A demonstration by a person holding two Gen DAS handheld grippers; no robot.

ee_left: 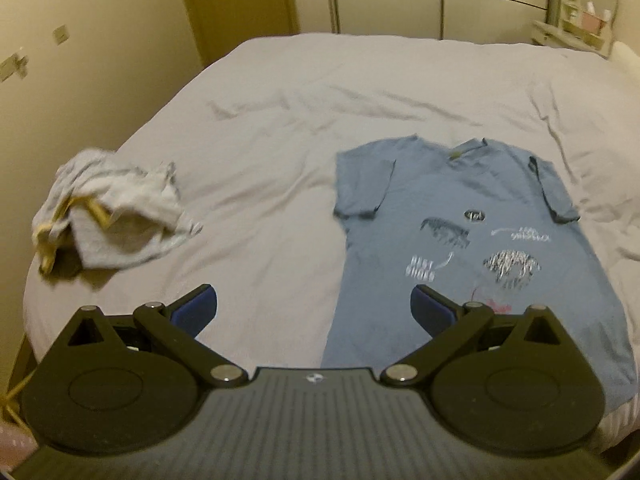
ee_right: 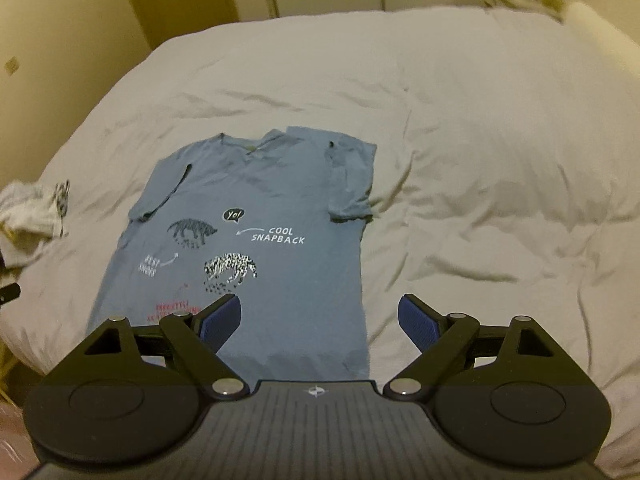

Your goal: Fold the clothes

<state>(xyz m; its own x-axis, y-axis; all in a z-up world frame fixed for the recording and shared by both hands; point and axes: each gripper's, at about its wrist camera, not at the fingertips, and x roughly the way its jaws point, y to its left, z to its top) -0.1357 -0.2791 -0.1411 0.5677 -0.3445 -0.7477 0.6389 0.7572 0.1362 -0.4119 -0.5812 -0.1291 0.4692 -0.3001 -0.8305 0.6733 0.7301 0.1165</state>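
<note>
Left gripper (ee_left: 314,312) spread wide, empty, hovering above the near hem; right gripper (ee_right: 320,322) likewise agape, holding nothing. Blue T-shirt (ee_right: 256,240) laid flat, print up, on the bed (ee_right: 480,140), sleeves seemingly tucked inward, ready for folding. Crumpled grey garment (ee_left: 112,216) aside, left.

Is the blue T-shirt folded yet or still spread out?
Mostly spread: the blue T-shirt lies flat, print up, only both sleeves tucked inward.

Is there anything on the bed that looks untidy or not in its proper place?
Yes. A grey garment lies crumpled in a heap near the bed's left edge, unfolded. The blue T-shirt lies flat, print up, with both sleeves tucked inward. Both grippers, left and right, are open and hold nothing.
</note>
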